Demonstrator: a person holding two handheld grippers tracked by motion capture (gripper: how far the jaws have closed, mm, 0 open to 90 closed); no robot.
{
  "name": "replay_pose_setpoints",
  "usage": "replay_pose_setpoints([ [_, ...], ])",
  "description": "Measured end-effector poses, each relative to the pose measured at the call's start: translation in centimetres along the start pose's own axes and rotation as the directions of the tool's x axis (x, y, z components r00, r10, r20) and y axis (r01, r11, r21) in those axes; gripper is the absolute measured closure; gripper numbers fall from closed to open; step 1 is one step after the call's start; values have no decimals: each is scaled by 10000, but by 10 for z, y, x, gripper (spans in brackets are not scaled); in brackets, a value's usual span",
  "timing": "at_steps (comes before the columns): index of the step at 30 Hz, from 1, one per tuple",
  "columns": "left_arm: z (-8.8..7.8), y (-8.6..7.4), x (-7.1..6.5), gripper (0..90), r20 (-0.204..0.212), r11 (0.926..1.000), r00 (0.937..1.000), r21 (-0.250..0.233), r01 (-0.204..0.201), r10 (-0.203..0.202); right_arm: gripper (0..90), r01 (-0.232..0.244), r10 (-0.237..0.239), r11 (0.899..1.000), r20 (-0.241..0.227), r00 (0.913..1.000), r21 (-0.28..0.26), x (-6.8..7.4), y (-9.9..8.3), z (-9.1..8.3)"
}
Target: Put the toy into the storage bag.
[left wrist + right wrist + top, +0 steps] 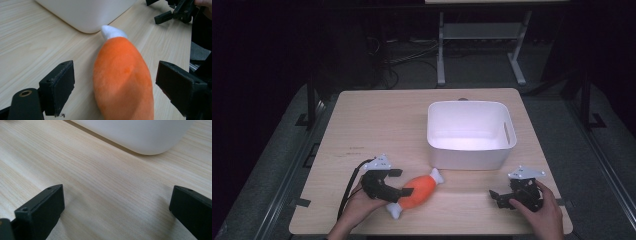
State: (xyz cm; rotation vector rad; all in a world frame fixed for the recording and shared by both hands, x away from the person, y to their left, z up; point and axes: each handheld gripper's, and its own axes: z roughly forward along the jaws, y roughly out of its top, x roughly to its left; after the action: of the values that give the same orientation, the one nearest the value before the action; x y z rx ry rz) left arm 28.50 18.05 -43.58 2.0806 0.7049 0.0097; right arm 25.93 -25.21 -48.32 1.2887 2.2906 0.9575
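The orange plush drumstick [418,190] lies on the bench [377,120] near the front edge, its white tip at about 1 o'clock almost touching the front wall of the white bin [467,159]. The left gripper [115,85] sits over the toy's 7 o'clock end with its jaws spread, one on each side of the fat orange body and neither pad pressing it yet. The right gripper [504,196] rests at the bench's 5 o'clock corner, jaws spread over bare wood, holding nothing.

The main risk, as I judge it, is the grip itself: the body is soft, rounded and wider than it looks, so jaws closing high on the bulge could squeeze it out forward rather than trap it. That would shove the white tip against the bin and skid the bin toward 12 o'clock. Closing too far back, on the narrow white knob, could leave the heavy end drooping and swinging during a lift, so it might catch the bin's near rim. The left gripper's trailing cable [349,187] could also drag across the bench edge and tug the hand off line
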Motion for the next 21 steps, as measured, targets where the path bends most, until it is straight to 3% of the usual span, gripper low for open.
replay_pose_setpoints([
  [12, 28, -2, -3, 135, 264, 9978, 9995, 635, -187, 170, 0, -2, 2, 10000, 0, 10000, 2, 0, 0, 0],
  [21, 38, -7, -6, 138, 365, 9925, 9987, 1155, -409, 369, 0, -3, 3, 10000, 2, 10000, 1, 0, 0, 0],
])
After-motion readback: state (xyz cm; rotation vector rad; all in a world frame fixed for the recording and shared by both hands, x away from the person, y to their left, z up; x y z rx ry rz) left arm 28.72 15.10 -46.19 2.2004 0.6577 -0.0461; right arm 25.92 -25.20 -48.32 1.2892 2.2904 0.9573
